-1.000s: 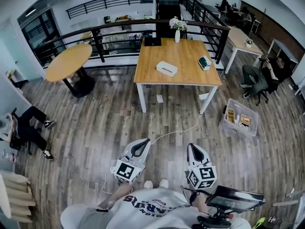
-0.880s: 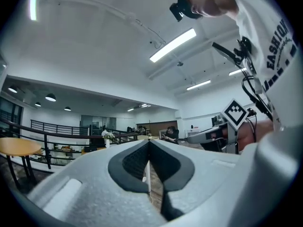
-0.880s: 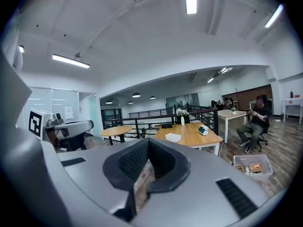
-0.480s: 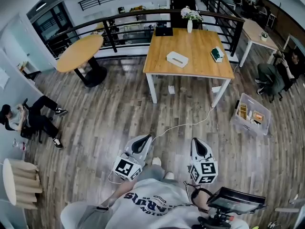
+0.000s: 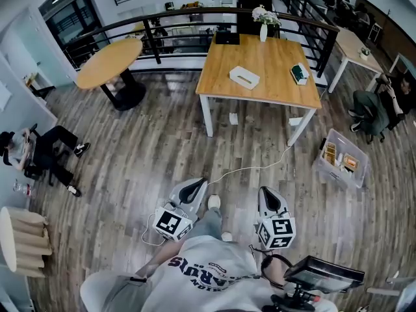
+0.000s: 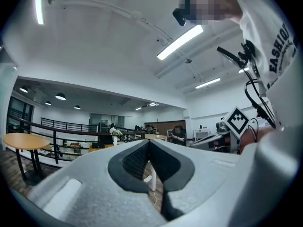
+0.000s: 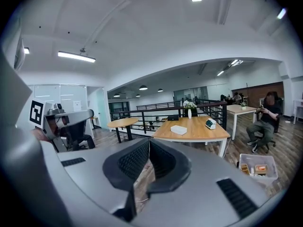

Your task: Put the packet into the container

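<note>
Left tongs (image 5: 195,184) and right tongs (image 5: 266,192) are clenched empty; the right gripper view shows the packet (image 7: 210,123) on the table (image 7: 199,132) at centre and the container (image 7: 258,167) on the floor (image 7: 279,145) lower right, neither discernible in the left gripper view.

Bright, even indoor light comes from ceiling strip lamps (image 6: 180,42), which glare white in the upper part of both gripper views. All views bow strongly at the edges, the gripper views with dark rounded corners, and the wooden floor (image 5: 130,168) shows only soft shadows.
</note>
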